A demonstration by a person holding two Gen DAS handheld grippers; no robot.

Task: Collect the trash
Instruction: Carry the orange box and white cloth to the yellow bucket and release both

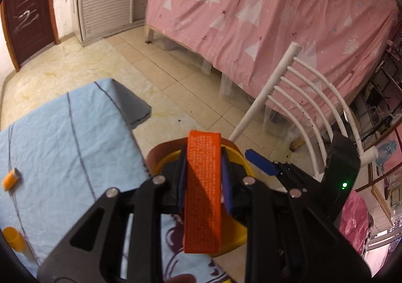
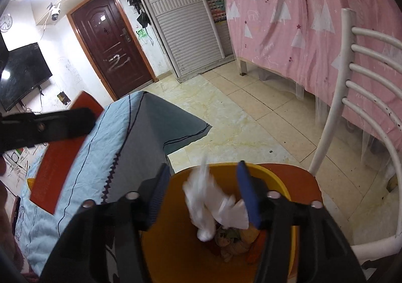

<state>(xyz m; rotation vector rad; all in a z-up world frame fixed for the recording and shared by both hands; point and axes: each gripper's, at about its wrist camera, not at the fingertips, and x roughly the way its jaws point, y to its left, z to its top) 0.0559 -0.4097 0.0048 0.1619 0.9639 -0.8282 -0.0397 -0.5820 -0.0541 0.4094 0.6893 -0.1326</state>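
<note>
Left wrist view: the left hand-held gripper (image 1: 203,157) is clamped on a long orange box (image 1: 202,192), which sits upright between the blue pads, over the near edge of a yellow bin (image 1: 235,235). Two small orange bits (image 1: 11,179) lie on the blue-covered table (image 1: 65,137) to the left.

Right wrist view: the right hand-held gripper (image 2: 201,187) is spread about halfway, holding nothing. A crumpled white tissue (image 2: 213,205) is loose between the pads, right over the trash in the yellow bin (image 2: 176,220), which is on the white chair (image 2: 351,107).
</note>
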